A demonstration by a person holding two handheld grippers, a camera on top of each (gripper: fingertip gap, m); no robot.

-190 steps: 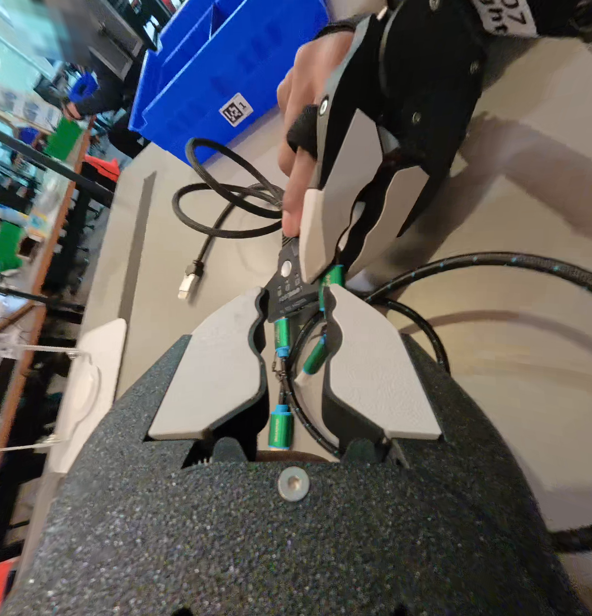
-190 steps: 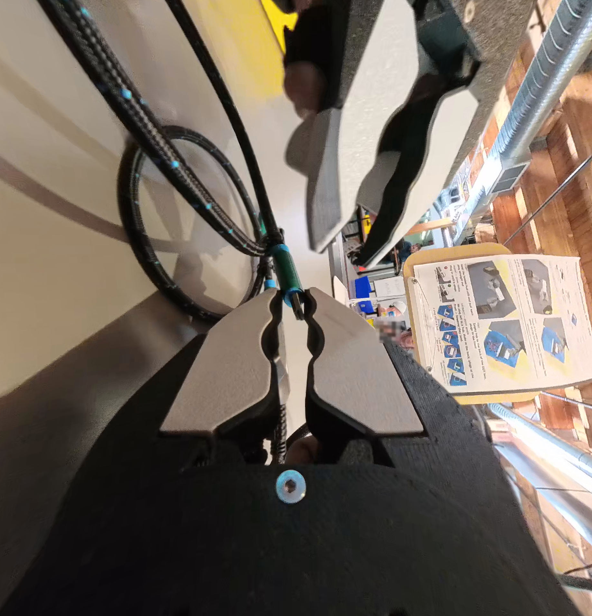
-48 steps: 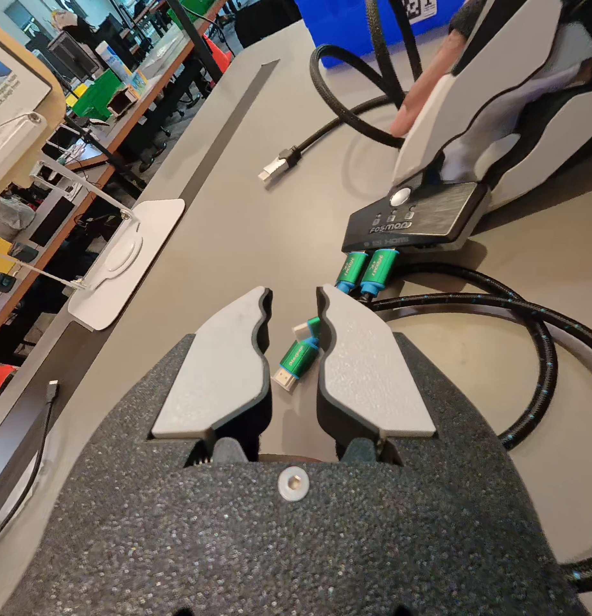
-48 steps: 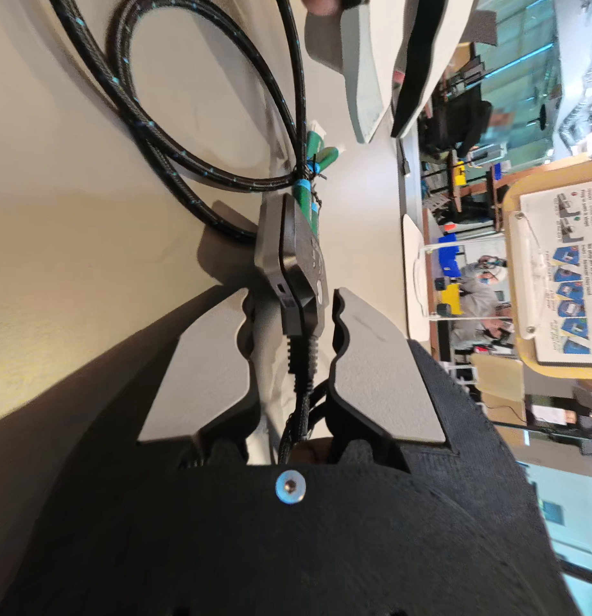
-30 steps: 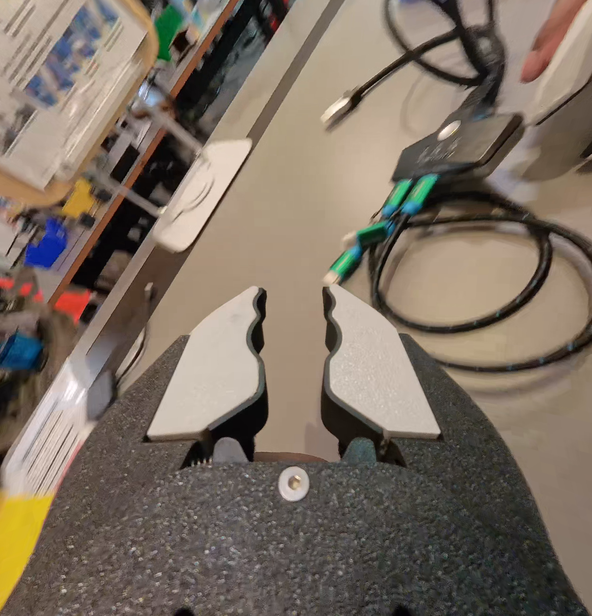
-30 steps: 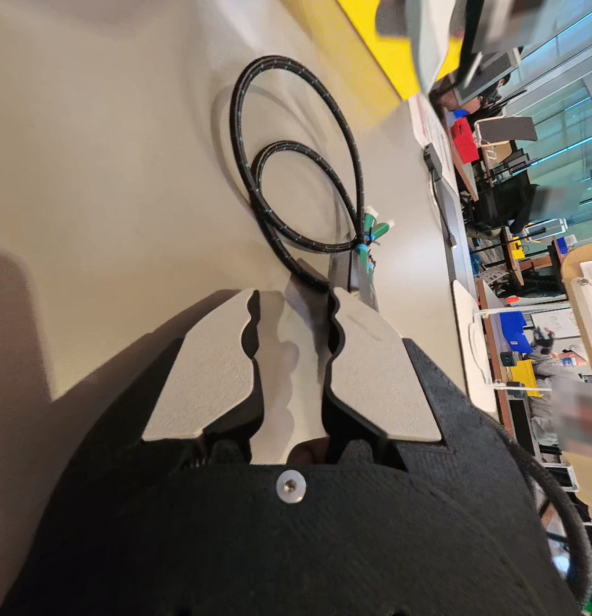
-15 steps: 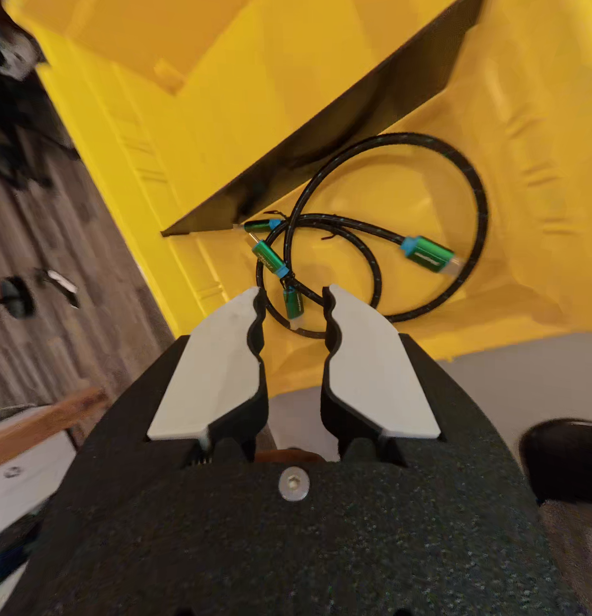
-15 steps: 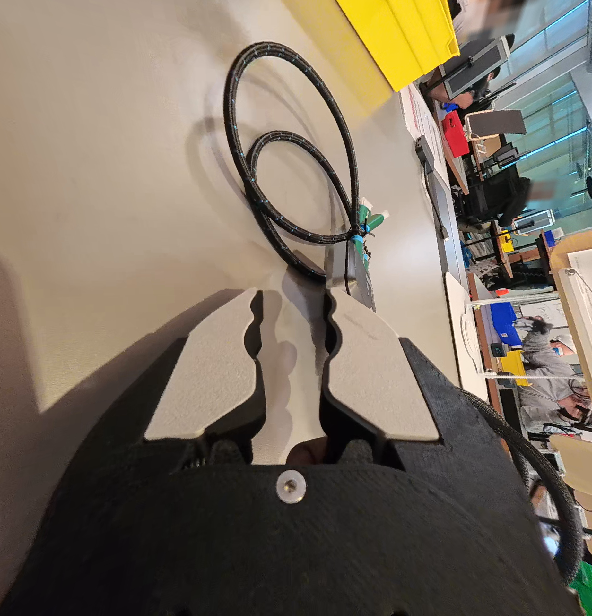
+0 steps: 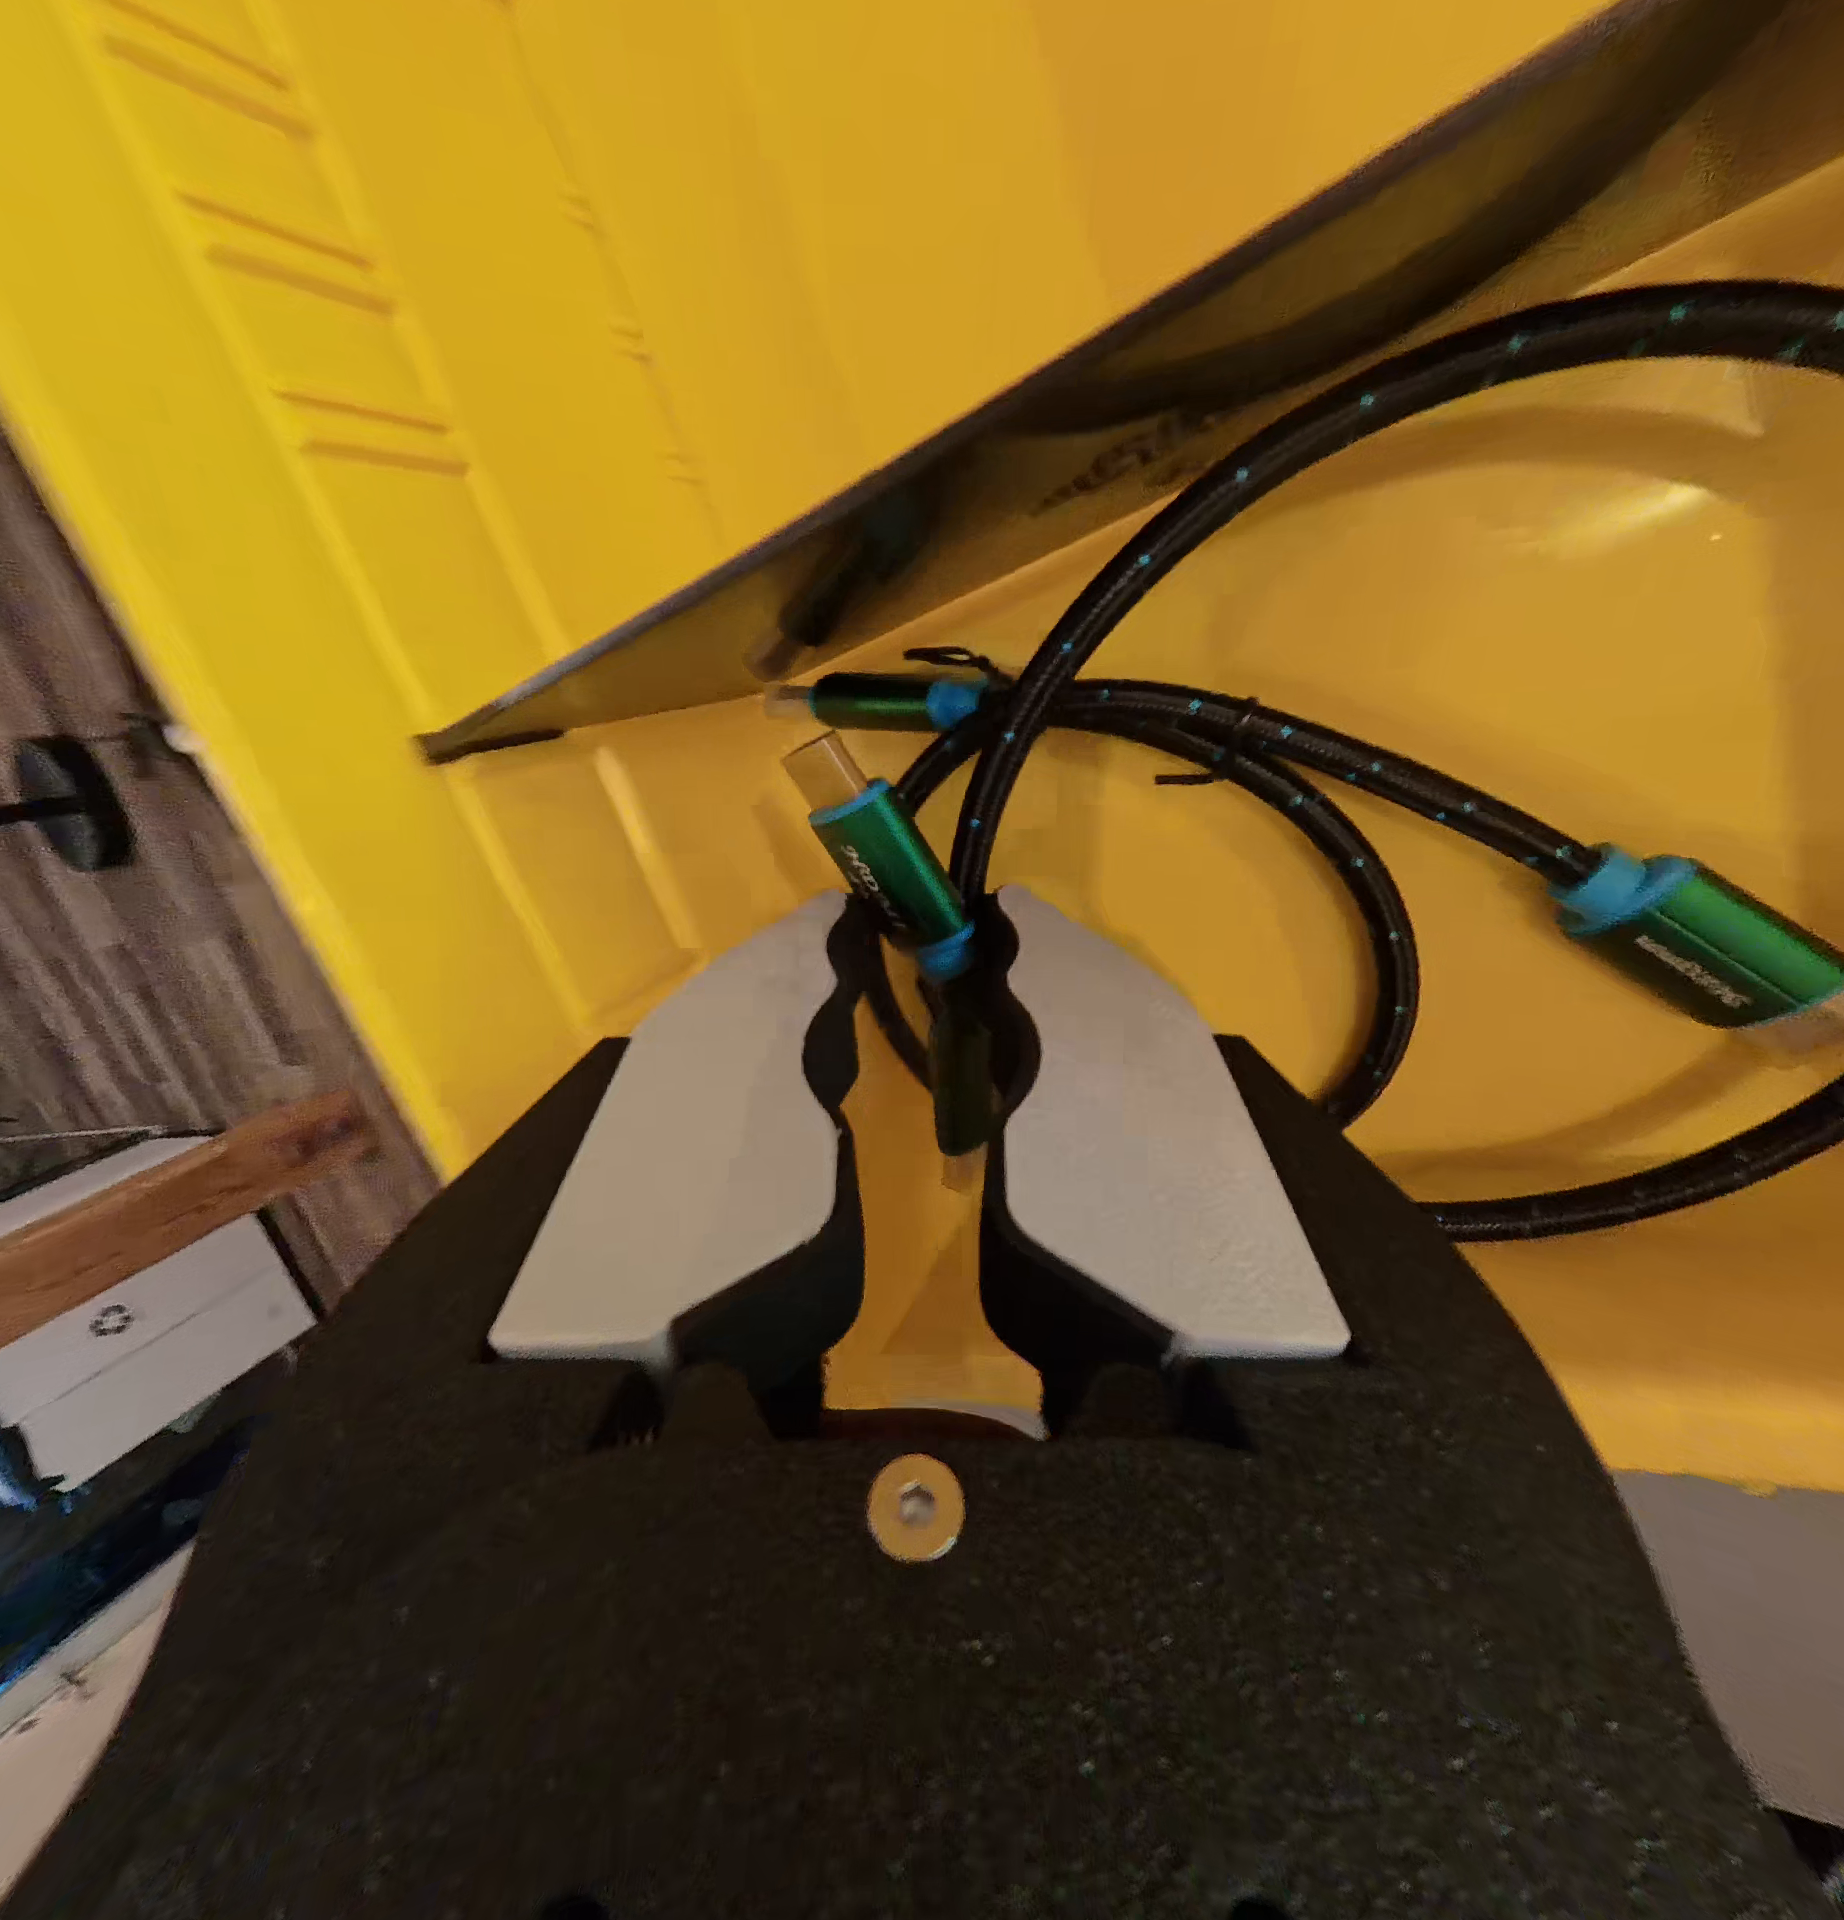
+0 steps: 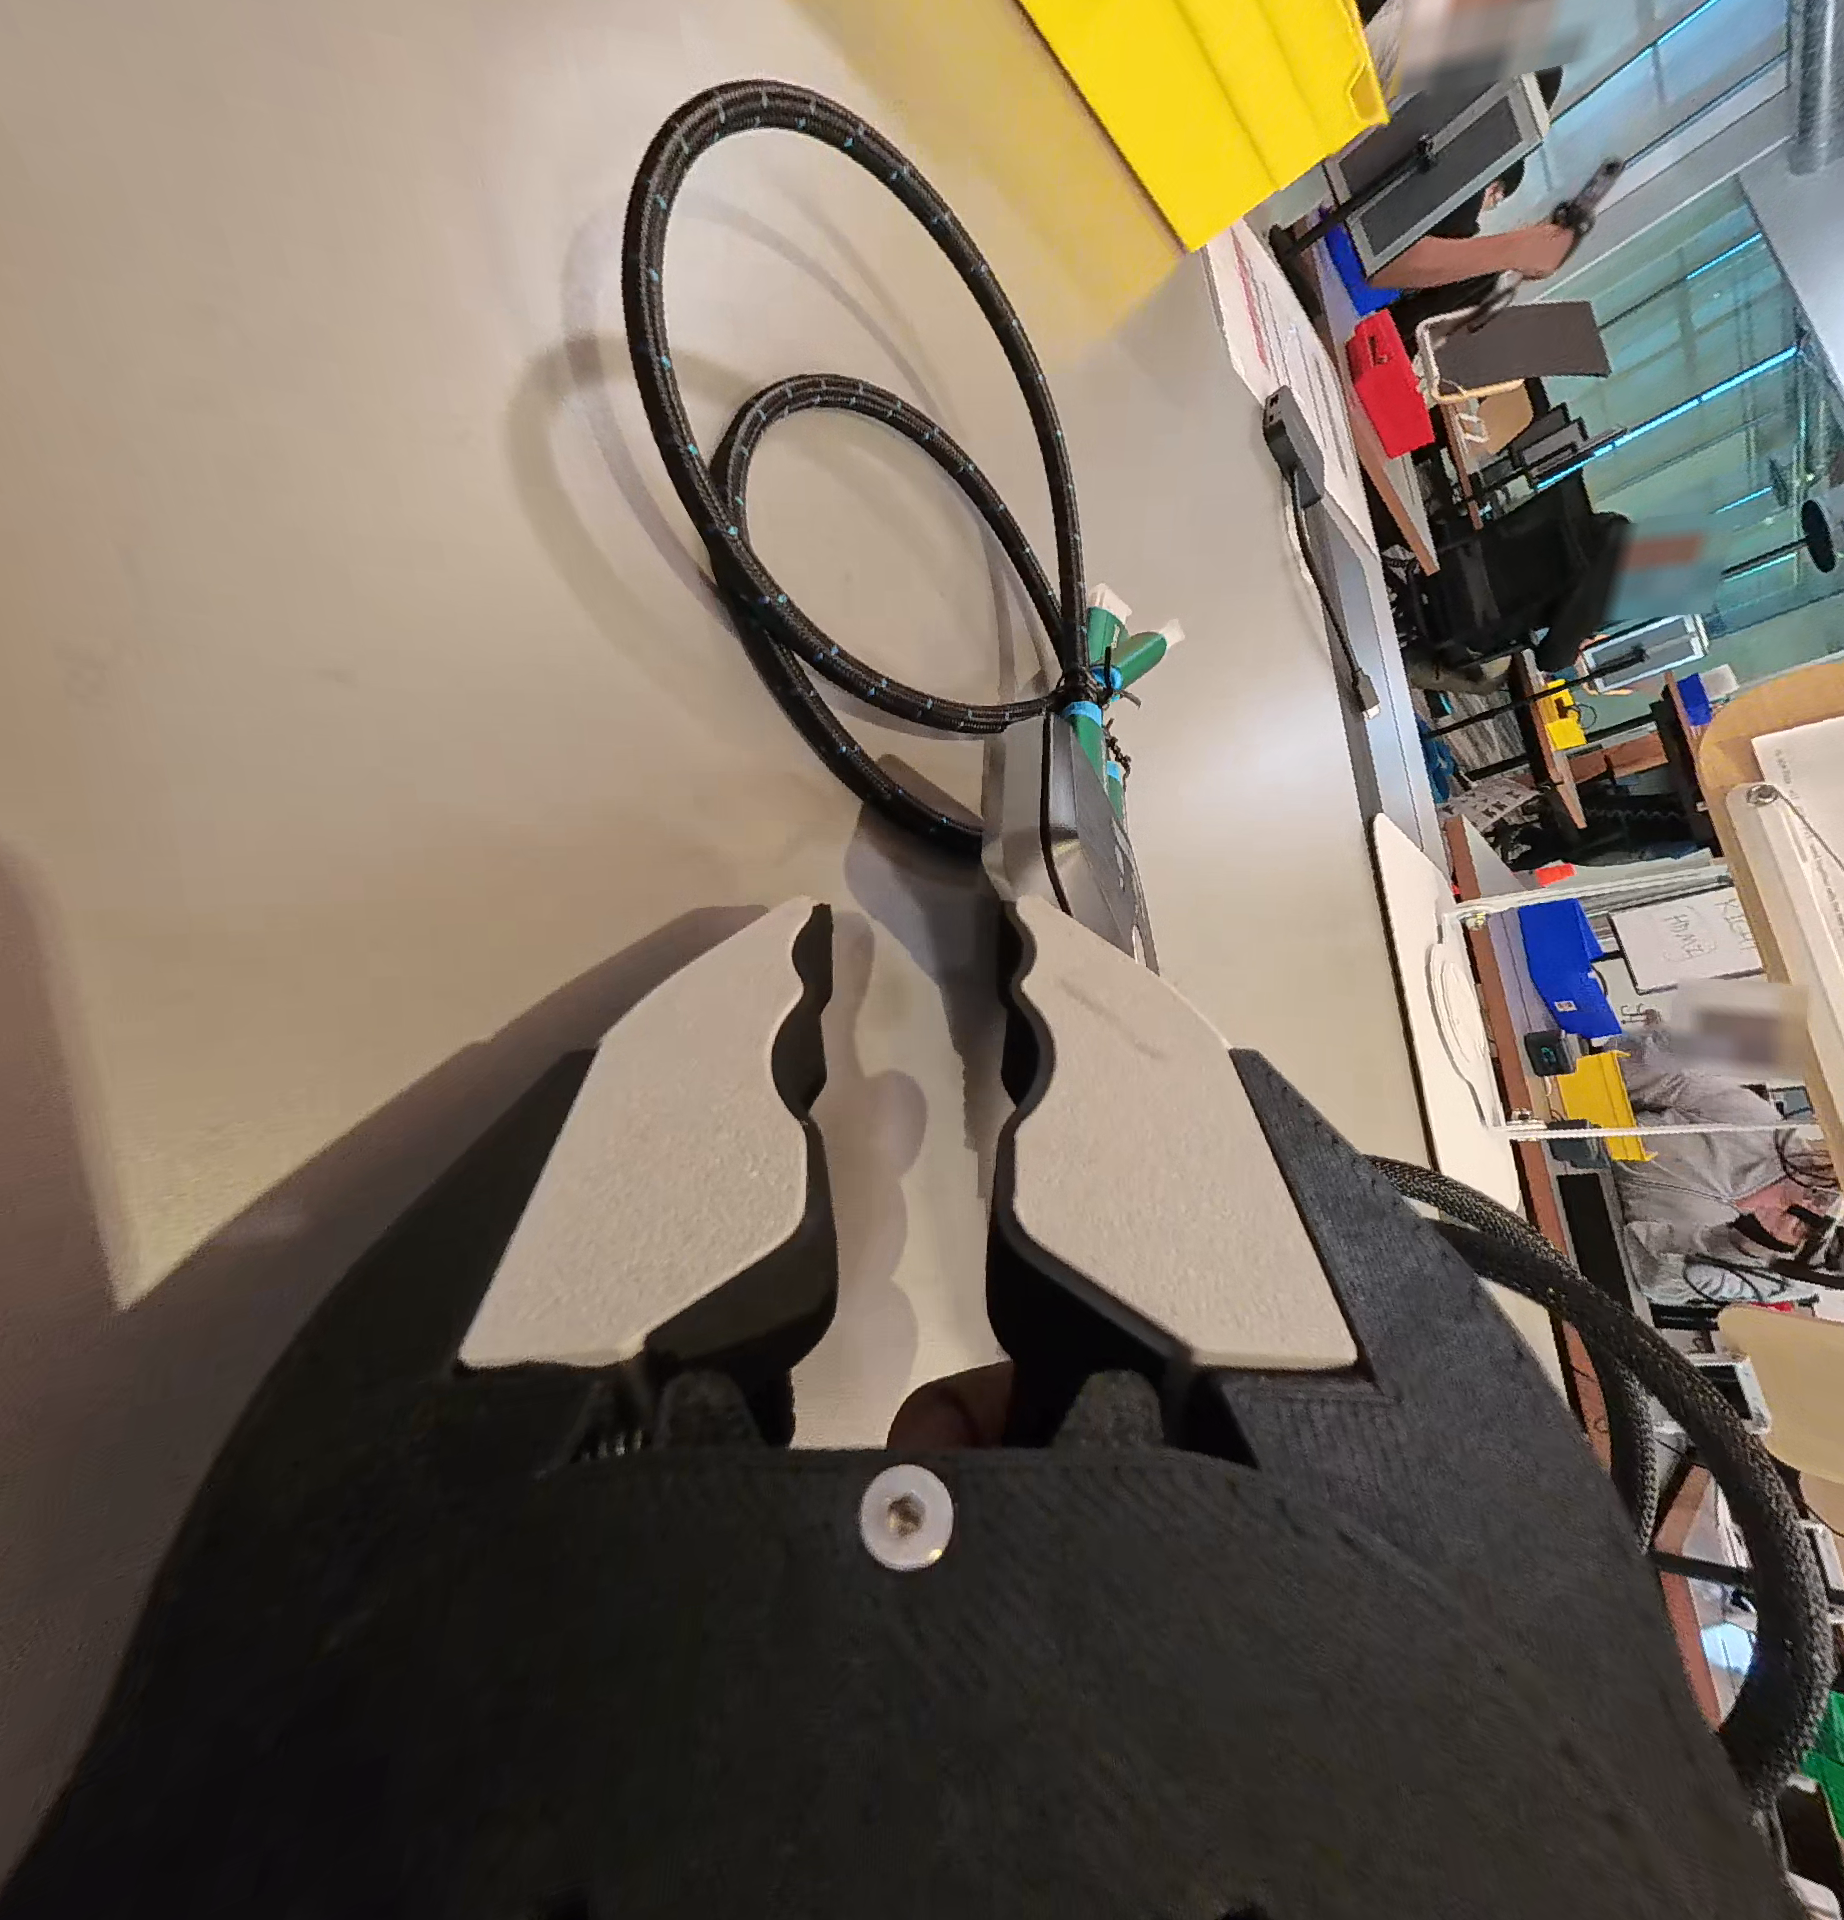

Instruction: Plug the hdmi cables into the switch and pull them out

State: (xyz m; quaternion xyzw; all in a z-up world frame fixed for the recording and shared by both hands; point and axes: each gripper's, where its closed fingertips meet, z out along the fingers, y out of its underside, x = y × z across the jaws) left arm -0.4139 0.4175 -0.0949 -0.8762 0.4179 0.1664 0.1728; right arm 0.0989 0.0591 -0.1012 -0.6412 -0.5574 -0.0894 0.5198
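Observation:
In the left wrist view, my left gripper (image 9: 923, 909) is down inside a yellow bin (image 9: 482, 312). Its jaws are closed on a green plug (image 9: 882, 857) with a blue collar and on the black braided cable (image 9: 1011, 748) beside it. A second green plug (image 9: 959, 1081) hangs between the fingers lower down. Two other green plugs (image 9: 1707, 956) (image 9: 876, 701) lie on the bin floor. In the right wrist view, my right gripper (image 10: 913, 909) is open and empty just above the table. A black switch box (image 10: 1089, 842) with green plugs (image 10: 1115, 644) and looped braided cable (image 10: 679, 416) lies just beyond its right fingertip.
A dark divider panel (image 9: 1105, 416) leans across the bin above the cables. On the table, the yellow bin (image 10: 1209, 94) stands far back and a white stand base (image 10: 1437, 987) lies to the right. A thick braided cable (image 10: 1728, 1455) runs past my right gripper's body. The tips of one gripper are about 65 centimetres away from the tips of the other.
My left gripper swung from the table into the yellow bin, moved in on the cables, and its jaws narrowed onto the green plug. My right gripper let go of the switch box, backed off, and narrowed a little.

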